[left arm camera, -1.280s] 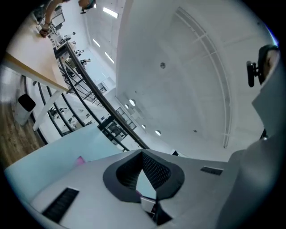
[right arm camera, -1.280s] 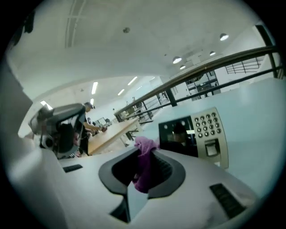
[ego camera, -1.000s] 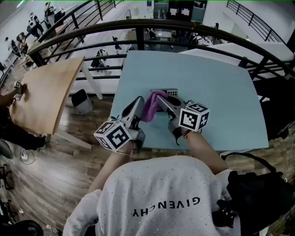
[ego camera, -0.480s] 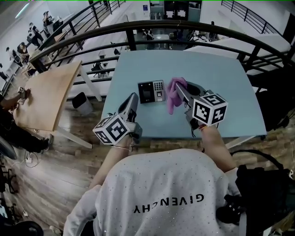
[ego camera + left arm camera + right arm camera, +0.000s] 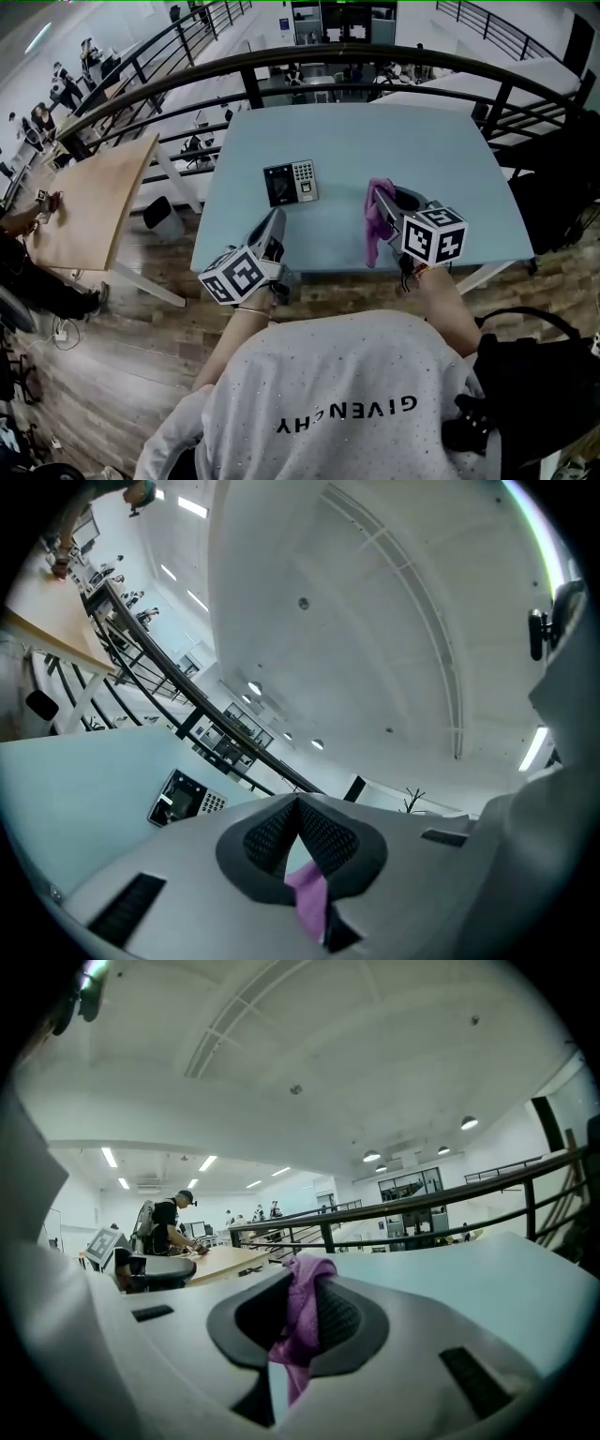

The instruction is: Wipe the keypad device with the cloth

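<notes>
- L gripper [image 5: 273,221]: jaws pressed together at the tips, nothing gripped; sits by the front edge of the bench [image 5: 431,141].
- R gripper [image 5: 384,199]: jaws clenched on the purple cloth [image 5: 377,227]; top of cloth bunched at the tips, rest hangs loose.
- Keypad device [image 5: 290,182]: flat on bench, beyond L gripper, clear of both jaws & apart from cloth.

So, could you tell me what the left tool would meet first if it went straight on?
Probably nothing nearby: the left tool tilts upward, the keypad device lies left of its line, so likely the black railing beyond.
</notes>
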Demonstrator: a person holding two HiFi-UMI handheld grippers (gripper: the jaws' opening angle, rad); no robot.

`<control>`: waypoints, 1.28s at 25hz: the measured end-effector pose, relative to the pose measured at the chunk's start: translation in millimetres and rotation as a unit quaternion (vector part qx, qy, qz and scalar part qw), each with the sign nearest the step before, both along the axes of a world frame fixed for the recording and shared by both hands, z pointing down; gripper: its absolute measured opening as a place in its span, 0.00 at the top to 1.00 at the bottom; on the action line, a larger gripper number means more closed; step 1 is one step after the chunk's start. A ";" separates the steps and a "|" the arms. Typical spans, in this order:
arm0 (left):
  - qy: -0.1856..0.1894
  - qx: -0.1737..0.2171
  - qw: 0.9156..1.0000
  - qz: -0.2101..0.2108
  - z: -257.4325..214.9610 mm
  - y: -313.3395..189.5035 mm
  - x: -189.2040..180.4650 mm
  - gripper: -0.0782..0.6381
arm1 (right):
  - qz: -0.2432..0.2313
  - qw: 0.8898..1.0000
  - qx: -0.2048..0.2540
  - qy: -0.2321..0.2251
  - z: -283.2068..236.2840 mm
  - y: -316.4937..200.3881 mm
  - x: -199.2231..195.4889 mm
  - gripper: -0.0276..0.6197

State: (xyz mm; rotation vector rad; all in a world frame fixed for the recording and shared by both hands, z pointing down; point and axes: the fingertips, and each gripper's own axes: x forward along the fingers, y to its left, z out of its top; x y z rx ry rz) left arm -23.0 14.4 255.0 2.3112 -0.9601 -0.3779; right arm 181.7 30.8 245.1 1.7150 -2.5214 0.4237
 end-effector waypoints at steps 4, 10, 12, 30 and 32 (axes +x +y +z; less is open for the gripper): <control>-0.010 -0.007 1.000 -0.009 9.0 7.9 -5.1 0.89 | 0.000 1.000 -0.008 -0.014 13.3 7.2 3.8 0.89; -0.017 -0.008 1.000 -0.025 11.9 14.0 -14.5 0.89 | -0.010 1.000 -0.018 0.005 26.8 8.7 1.1 0.90; -0.016 -0.009 0.999 -0.029 14.4 13.2 -16.3 0.89 | -0.014 1.000 -0.022 0.017 32.9 7.9 -1.2 0.90; -0.037 -0.033 0.998 -0.025 33.7 13.8 -19.6 0.89 | 0.001 0.999 -0.049 0.018 65.0 7.2 7.3 0.90; -0.039 -0.034 0.998 -0.026 36.9 12.1 -20.5 0.89 | 0.002 0.998 -0.052 0.017 70.4 6.0 7.5 0.90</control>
